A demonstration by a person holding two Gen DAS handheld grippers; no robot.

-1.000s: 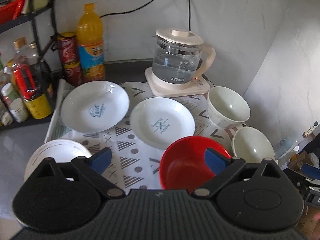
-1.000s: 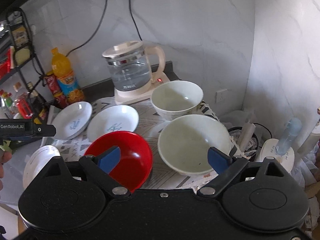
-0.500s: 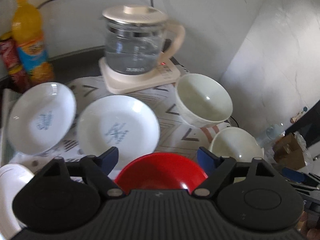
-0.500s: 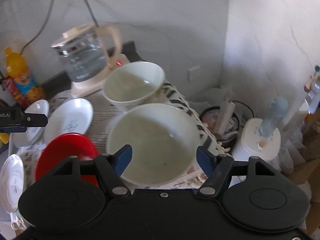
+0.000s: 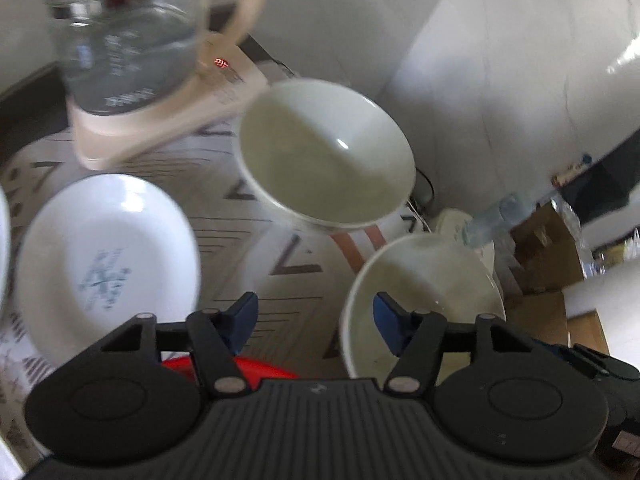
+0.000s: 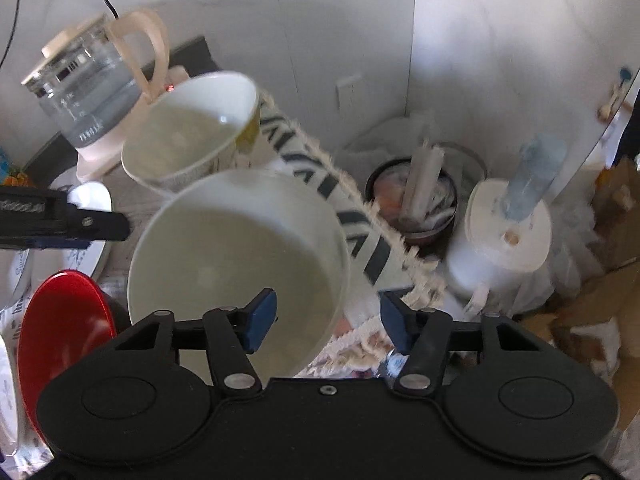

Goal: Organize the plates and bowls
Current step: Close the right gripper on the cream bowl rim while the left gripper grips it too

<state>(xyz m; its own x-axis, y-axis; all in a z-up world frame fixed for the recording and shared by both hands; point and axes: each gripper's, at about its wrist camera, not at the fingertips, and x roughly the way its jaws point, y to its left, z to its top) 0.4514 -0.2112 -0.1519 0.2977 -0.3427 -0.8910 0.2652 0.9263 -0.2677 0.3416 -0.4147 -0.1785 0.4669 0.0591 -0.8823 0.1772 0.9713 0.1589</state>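
White bowl [image 6: 236, 248]: set at the surface's right edge, beside the red bowl [image 6: 60, 328].
Left gripper [image 5: 316, 320]: jaws closing astride its left rim, nothing gripped.
Right gripper [image 6: 328, 322]: jaws closing astride its right rim, nothing gripped.

Daylight falls from the right and whitens the wall [image 5: 500, 60] there, with a small glare spot inside the far bowl [image 5: 326, 152]. The kettle [image 5: 120, 36] and plate [image 5: 106, 256] smear with motion blur. Fisheye bending curves both views, the corners go black, and the tongs' bodies sit in shadow.
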